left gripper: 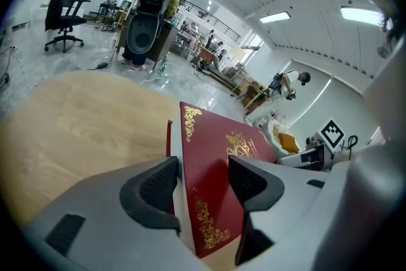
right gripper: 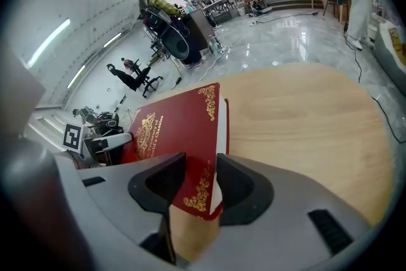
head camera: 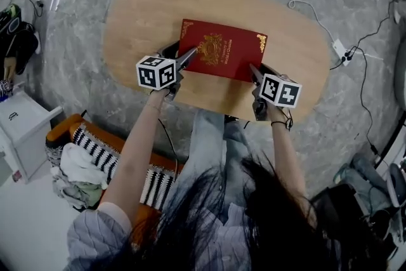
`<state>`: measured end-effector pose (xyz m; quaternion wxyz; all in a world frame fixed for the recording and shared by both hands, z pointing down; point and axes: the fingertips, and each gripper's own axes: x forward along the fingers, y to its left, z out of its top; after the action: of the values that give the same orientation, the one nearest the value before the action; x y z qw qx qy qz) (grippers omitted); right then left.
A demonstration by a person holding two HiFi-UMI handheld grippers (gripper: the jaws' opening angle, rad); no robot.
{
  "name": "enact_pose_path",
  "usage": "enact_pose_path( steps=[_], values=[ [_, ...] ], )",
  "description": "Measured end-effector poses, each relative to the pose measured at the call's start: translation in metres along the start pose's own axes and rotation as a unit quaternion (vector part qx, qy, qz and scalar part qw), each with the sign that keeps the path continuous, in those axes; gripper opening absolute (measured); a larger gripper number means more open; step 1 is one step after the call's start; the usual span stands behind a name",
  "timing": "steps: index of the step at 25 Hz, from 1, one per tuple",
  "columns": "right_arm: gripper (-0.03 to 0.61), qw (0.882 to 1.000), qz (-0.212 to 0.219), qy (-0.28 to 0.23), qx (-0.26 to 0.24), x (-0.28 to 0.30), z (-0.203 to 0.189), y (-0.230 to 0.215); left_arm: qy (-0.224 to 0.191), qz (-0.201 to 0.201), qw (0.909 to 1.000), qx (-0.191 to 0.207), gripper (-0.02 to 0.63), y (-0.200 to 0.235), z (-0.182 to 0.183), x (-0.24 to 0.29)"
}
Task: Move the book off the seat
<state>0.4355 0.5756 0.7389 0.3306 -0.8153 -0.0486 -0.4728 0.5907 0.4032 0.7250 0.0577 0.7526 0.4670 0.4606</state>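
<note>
The red book (head camera: 222, 51) lies at the centre of the frame on the oval tabletop (head camera: 139, 16), well apart from the orange seat (head camera: 95, 143) at lower left. The move appears nearly complete, with only release remaining. The left gripper (head camera: 184, 59) has wide jaws straddling the book's near-left corner without evident pressure. The right gripper (head camera: 255, 73) has narrower jaws clamped on the near-right corner.

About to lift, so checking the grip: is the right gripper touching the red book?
Touching. The right gripper view shows the right gripper pinching the red book at its corner, its fingers on the cover and the page edges.
</note>
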Motion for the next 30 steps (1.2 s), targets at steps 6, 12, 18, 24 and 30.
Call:
enact_pose_path(
  steps=[6,12,18,24,30],
  values=[
    [0.163,1.000,-0.007,0.015,0.000,0.023,-0.005,-0.016,0.028,-0.005,0.9995,0.013,0.255,0.013,-0.010,0.024],
    [0.163,1.000,-0.010,0.021,-0.001,0.034,-0.004,-0.023,0.040,-0.005,0.9992,0.008,0.255,0.022,-0.017,0.037],
    [0.163,1.000,-0.010,0.014,0.009,0.036,-0.005,-0.023,0.028,-0.012,0.9995,-0.011,0.256,0.025,-0.019,0.040],
    [0.163,1.000,-0.018,0.002,0.022,0.033,-0.004,-0.024,0.020,0.009,0.9996,-0.018,0.284,0.031,-0.019,0.036],
    [0.163,1.000,-0.028,0.000,-0.007,0.013,0.001,-0.023,-0.007,0.031,0.9991,-0.029,0.282,0.024,-0.020,0.010]
  ],
)
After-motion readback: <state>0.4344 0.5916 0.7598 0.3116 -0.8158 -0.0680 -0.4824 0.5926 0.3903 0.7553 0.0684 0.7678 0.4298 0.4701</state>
